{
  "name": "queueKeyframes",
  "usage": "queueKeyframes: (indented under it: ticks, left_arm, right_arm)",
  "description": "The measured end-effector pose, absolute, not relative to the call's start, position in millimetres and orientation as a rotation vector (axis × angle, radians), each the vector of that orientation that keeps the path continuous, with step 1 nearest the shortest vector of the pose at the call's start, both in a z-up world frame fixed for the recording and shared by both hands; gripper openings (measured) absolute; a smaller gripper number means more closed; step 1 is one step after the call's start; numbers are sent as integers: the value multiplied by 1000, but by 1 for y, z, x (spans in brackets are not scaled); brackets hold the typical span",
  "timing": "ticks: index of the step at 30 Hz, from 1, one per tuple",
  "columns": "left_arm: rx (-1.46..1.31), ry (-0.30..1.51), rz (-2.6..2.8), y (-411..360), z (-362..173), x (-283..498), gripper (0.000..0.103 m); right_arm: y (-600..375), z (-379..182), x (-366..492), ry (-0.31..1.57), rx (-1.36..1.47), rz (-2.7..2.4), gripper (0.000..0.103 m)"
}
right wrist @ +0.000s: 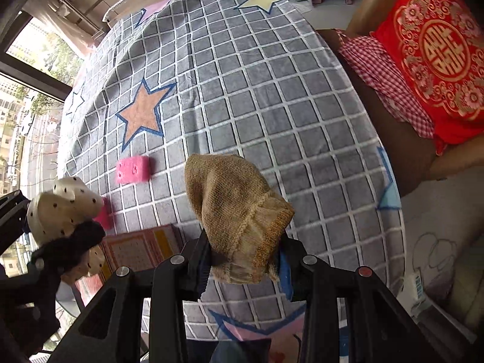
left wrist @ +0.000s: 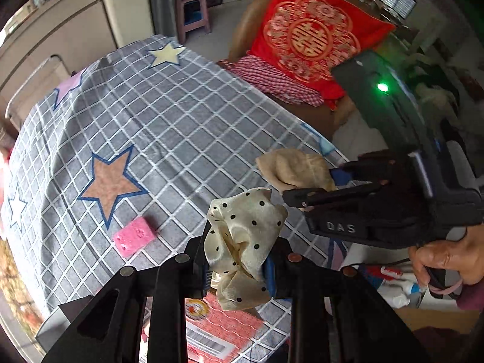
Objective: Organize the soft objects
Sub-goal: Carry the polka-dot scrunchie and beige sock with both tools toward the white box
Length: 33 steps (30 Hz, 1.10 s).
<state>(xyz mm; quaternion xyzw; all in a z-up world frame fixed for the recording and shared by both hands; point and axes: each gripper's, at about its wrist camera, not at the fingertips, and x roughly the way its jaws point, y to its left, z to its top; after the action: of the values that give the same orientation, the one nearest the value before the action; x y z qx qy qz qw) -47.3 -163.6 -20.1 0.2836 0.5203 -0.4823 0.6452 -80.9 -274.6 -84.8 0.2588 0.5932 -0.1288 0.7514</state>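
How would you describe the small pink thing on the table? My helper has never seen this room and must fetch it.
Find the table under the grey checked cloth printed with stars. Beside the orange star, toward the near edge, lies a small pink sponge block. It is the only bright pink, rectangular item lying loose on the cloth; the cream dotted scrunchie and tan knitted sock are held in grippers.

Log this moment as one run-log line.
left gripper: shut on polka-dot scrunchie | right gripper: shut on tan knit sock | both lifted off checked cloth | pink sponge: on cloth
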Motion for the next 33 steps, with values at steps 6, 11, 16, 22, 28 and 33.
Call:
queueKeyframes:
  ticks: [6, 11, 16, 22, 28, 33]
  left_arm:
    - [677, 1184, -1170, -144, -14, -82, 30]
    - [698, 1188, -1204, -116, -12, -104, 30]
    - [696, 1206, -1199, -84, -14, -117, 30]
    - [637, 1223, -1128, -36, -13, -113, 30]
    - [533, 1245, -999, 17, -11, -94, 30]
    - [426, 1253, -884, 56, -8, -78, 30]
  right_arm:
    - [-260, -83, -105, 1312, 576, -298, 38]
    - [-236, -80, -120, 1329, 548, -286, 38]
    - [-206, -80, -132, 1357, 515, -257, 38]
    - [-168, -77, -142, 1382, 475, -191, 38]
    - [-120, -73, -144, 1413, 409, -65, 38]
    - [-84, -68, -136, 1428, 334, 9, 38]
